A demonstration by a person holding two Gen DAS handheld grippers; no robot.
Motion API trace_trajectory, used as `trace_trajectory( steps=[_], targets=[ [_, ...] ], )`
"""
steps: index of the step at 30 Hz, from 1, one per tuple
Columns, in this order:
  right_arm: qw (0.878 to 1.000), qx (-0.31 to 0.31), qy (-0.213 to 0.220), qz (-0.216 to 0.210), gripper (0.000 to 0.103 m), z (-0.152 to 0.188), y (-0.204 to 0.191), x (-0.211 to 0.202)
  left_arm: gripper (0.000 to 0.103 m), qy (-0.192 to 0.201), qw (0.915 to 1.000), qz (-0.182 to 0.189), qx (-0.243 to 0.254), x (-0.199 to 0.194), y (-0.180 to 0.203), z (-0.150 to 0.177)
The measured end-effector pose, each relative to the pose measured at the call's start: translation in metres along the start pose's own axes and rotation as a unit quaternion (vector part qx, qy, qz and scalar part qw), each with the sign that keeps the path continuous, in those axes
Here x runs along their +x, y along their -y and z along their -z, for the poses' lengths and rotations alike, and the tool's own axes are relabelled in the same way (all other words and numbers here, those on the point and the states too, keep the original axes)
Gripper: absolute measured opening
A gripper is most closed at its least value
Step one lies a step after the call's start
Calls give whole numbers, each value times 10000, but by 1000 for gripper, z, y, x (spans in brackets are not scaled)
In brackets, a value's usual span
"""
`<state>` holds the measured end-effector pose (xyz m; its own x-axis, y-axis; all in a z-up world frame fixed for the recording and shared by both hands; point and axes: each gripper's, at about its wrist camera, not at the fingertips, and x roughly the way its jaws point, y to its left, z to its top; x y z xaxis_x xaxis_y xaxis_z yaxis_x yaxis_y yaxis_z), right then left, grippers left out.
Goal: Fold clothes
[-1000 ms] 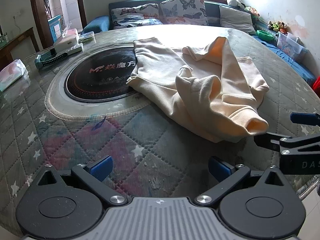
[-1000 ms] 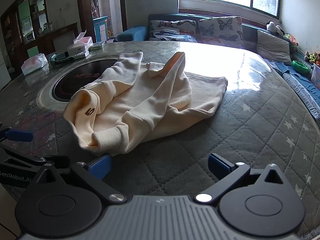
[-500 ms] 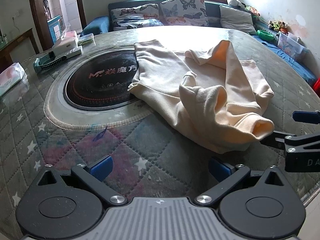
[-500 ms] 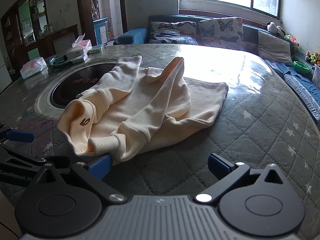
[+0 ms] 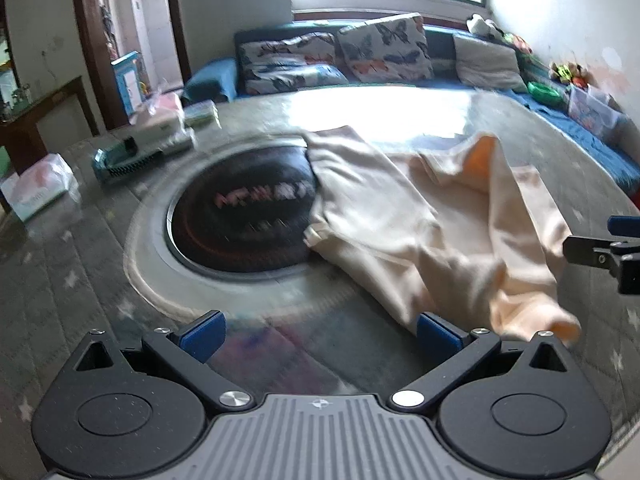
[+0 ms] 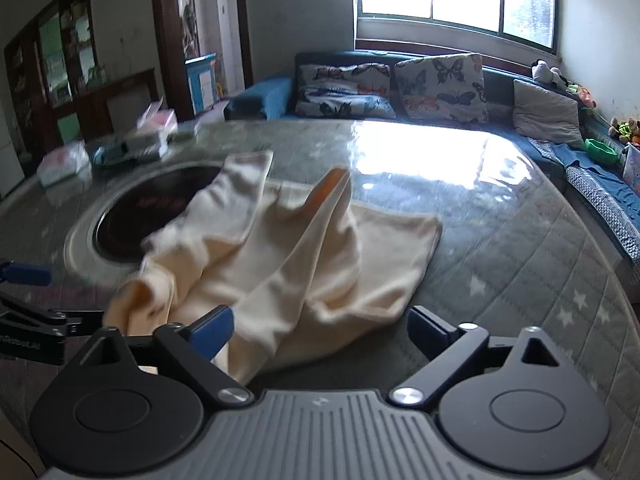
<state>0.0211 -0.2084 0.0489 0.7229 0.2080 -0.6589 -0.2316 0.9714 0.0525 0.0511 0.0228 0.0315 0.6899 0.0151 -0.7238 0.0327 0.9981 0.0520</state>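
On the quilted bench, a cream sweatshirt lies crumpled, partly over the dark round inset. The left hand-held gripper has its fingers spread apart, empty, at the garment's near edge. The right hand-held gripper is likewise apart, cloth lying against its left finger.

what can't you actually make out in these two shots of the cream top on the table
- Left wrist view: logo on the black cooktop disc, smeared by motion blur.
- Left wrist view: right gripper, cut off by the right edge.
- Right wrist view: near hem of the cream garment, hidden behind the gripper body.
- Both views: garment type, too crumpled.
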Motion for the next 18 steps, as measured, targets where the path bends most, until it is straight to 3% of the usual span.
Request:
trace_trajectory(
  steps=[7, 12, 18],
  targets=[
    [9999, -51, 81, 120, 74, -36, 11, 34, 103, 340, 9992, 128, 135, 7, 2, -34],
    [10000, -48, 65, 26, 62, -63, 14, 68, 102, 449, 9967, 551, 397, 24, 20, -54],
    [9998, -59, -167, 12, 44, -81, 17, 113, 85, 119, 9901, 1205, 716, 64, 41, -67]
  ],
)
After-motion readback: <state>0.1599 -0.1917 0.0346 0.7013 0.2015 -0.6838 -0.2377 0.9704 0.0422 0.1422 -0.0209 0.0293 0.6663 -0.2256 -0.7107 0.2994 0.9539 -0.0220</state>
